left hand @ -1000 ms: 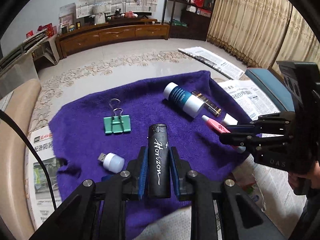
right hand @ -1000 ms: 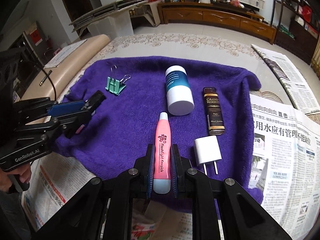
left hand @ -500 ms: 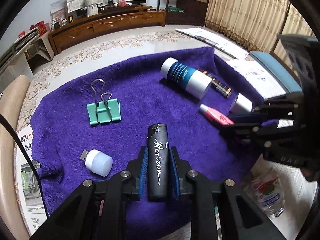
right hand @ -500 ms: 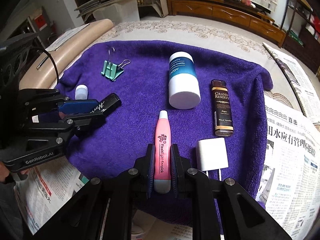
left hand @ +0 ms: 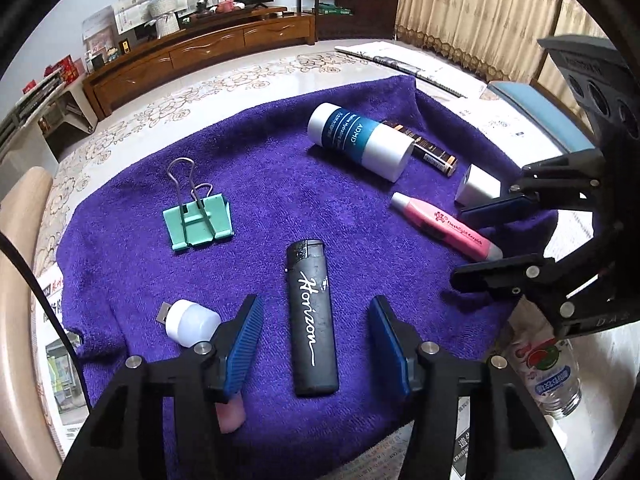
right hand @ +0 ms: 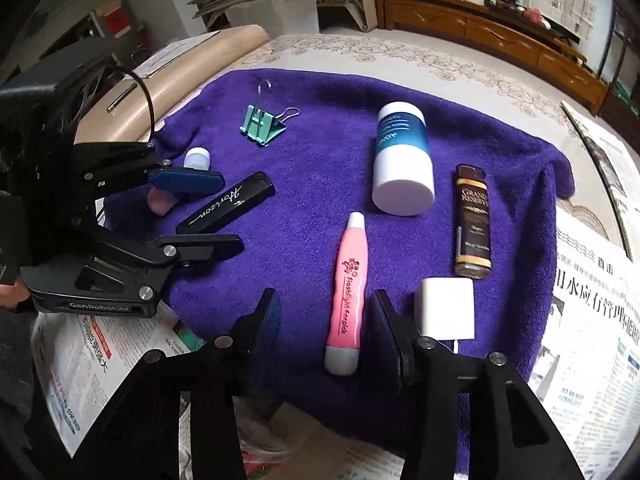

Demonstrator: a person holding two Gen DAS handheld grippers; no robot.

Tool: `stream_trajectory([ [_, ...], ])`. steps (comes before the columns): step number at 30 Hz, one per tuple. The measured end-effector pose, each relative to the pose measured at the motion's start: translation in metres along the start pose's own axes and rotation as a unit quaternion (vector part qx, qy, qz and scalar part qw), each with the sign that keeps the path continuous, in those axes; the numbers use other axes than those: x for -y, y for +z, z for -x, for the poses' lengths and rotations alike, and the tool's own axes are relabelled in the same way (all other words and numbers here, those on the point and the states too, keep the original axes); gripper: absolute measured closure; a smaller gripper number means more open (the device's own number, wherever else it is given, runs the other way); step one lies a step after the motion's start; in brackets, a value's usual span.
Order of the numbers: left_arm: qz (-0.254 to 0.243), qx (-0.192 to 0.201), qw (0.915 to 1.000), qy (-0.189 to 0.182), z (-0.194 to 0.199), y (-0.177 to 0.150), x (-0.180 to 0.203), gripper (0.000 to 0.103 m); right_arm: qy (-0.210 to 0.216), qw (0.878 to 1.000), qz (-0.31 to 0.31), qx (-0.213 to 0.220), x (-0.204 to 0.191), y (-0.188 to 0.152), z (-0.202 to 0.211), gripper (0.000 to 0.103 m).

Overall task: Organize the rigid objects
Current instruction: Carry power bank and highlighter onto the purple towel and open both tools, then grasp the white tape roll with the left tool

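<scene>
A black "Horizon" lighter [left hand: 311,320] lies on the purple towel [left hand: 280,184] between the spread fingers of my left gripper [left hand: 316,312], which is open. A pink flashlight pen [right hand: 347,292] lies between the open fingers of my right gripper [right hand: 324,308]. On the towel also lie a green binder clip [left hand: 198,222], a white USB lamp [left hand: 190,322], a white-and-teal bottle [right hand: 403,164], a brown "Grand Reserve" lighter [right hand: 473,220] and a white charger plug [right hand: 445,314]. A pink eraser [right hand: 158,204] shows under the left gripper [right hand: 212,212].
Newspapers [right hand: 592,312] cover the floor around the towel. A plastic bottle [left hand: 554,376] lies by the towel's right edge. A beige cushion [left hand: 16,280] borders the left. A wooden cabinet [left hand: 200,56] and curtains stand far back.
Both grippers opened and let go: the black lighter and the pink pen now lie on the towel. Both grippers came lower and closer to the towel.
</scene>
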State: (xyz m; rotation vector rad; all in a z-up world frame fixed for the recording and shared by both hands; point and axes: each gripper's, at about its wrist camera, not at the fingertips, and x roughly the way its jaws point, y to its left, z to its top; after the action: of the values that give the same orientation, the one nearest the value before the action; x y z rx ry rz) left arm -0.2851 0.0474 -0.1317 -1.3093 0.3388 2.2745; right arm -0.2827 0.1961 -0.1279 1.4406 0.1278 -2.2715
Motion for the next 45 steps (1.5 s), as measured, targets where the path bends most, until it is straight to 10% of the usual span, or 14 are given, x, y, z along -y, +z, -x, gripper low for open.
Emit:
stream_trajectory([
  [5, 0.014, 0.025, 0.9996, -0.007, 0.021, -0.003, 0.001, 0.049, 0.001, 0.999, -0.019, 0.029, -0.002, -0.007, 0.029, 0.054],
  [11, 0.022, 0.063, 0.9978, 0.0, 0.066, -0.019, 0.021, 0.0, -0.03, 0.995, -0.058, 0.081, -0.011, -0.035, 0.081, 0.003],
  [28, 0.072, 0.028, 0.9968, -0.023, 0.073, -0.108, 0.117, 0.0, -0.075, 0.974, -0.196, 0.082, 0.01, -0.145, 0.119, 0.001],
  [45, 0.17, 0.022, 0.9763, 0.132, 0.052, -0.122, 0.129, 0.005, -0.056, 0.974, -0.196, 0.098, 0.015, -0.16, 0.131, 0.001],
])
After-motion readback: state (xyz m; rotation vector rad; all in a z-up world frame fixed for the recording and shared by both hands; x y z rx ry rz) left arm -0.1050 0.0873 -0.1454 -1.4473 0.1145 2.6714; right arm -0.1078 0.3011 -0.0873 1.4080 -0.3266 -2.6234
